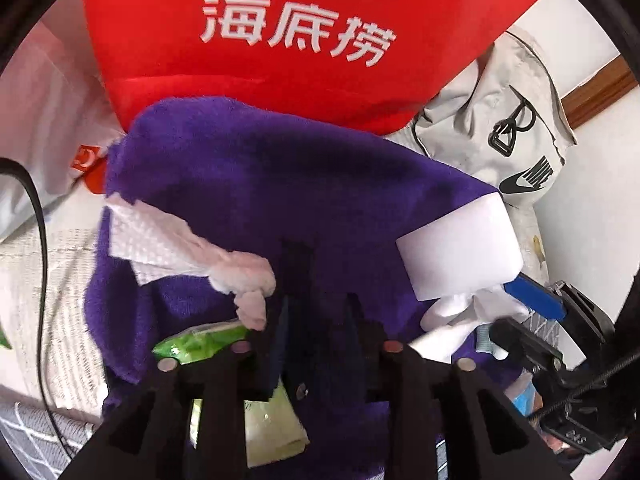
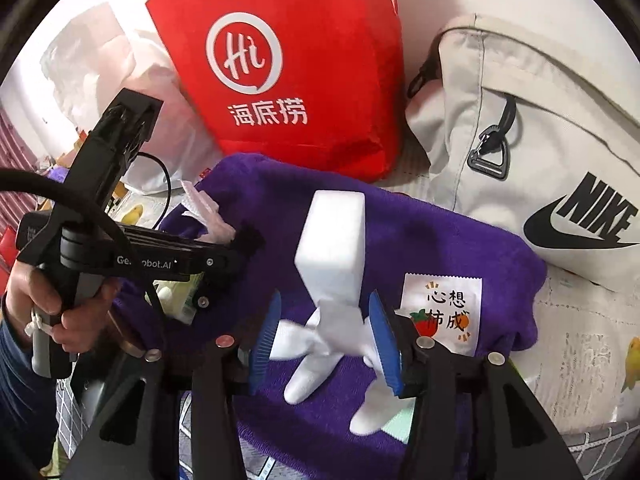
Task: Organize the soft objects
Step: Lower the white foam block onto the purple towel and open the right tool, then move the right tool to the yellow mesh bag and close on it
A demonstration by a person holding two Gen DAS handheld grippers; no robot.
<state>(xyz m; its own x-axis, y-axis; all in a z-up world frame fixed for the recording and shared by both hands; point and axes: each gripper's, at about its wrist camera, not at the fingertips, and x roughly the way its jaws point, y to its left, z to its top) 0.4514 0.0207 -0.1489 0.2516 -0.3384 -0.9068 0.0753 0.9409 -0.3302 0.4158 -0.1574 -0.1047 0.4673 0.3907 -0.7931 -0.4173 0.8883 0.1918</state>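
Observation:
A purple towel (image 1: 304, 184) (image 2: 440, 240) lies spread out on the bed. On it lie a crumpled white tissue (image 1: 192, 248), a white sponge block (image 1: 460, 248) (image 2: 332, 248), a white glove (image 2: 316, 340), a green wet-wipe pack (image 1: 200, 344) and a small printed sachet (image 2: 442, 308). My left gripper (image 1: 316, 312) has its fingers close together, pinching a fold of the purple towel. It also shows in the right wrist view (image 2: 244, 240). My right gripper (image 2: 324, 332) is open, its blue pads on either side of the glove, under the sponge block.
A red paper bag (image 2: 292, 64) (image 1: 280, 40) stands behind the towel. A grey Nike backpack (image 2: 540, 140) (image 1: 512, 112) lies at the right. A white plastic bag (image 2: 100, 68) sits at the left. The patterned bedsheet (image 2: 580, 340) lies beneath.

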